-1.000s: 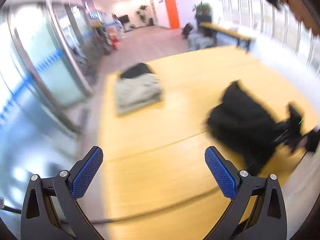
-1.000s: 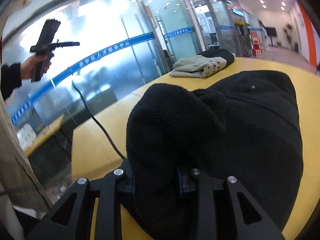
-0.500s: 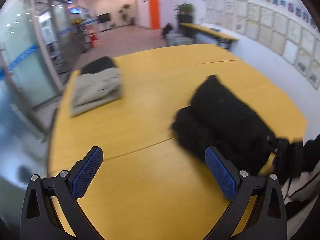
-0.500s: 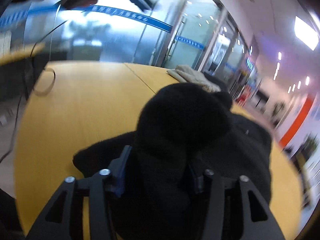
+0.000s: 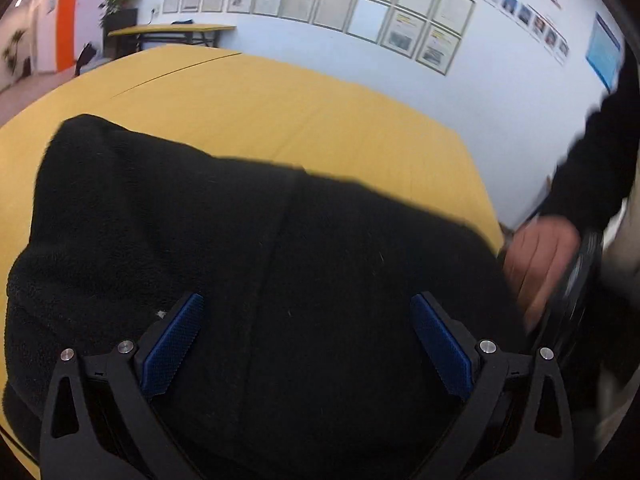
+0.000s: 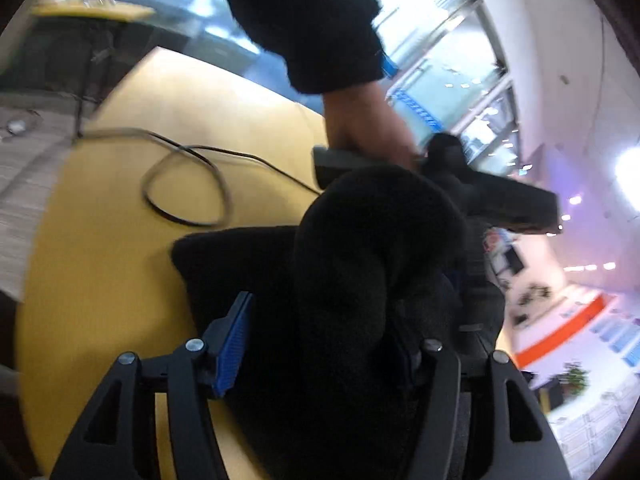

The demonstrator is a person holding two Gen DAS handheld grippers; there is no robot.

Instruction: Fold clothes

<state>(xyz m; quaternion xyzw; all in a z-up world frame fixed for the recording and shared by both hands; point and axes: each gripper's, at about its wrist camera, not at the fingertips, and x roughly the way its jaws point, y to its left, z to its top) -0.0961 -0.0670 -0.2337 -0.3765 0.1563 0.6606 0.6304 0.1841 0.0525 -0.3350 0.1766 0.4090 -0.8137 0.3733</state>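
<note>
A black fleece garment [image 5: 248, 264] lies bunched on the yellow table [image 5: 304, 120]. My left gripper [image 5: 306, 344] is open, its blue pads [image 5: 172, 344] spread wide just above the garment. In the right wrist view the garment [image 6: 360, 264] bulges up between the fingers of my right gripper [image 6: 320, 344]. Its jaws stand parted, the left blue pad [image 6: 234, 344] clear of the cloth, the right pad hidden by fleece. The left gripper's body [image 6: 500, 196] and the hand holding it show beyond the cloth.
A black cable [image 6: 188, 184] loops on the table to the left of the garment. The person's right hand [image 5: 540, 260] is at the table's right edge. A white wall with framed papers [image 5: 360, 12] runs behind the table.
My left gripper swung right and dropped low over the black garment. My right gripper's jaws have spread apart from their tight grip on the fleece, and it has tilted.
</note>
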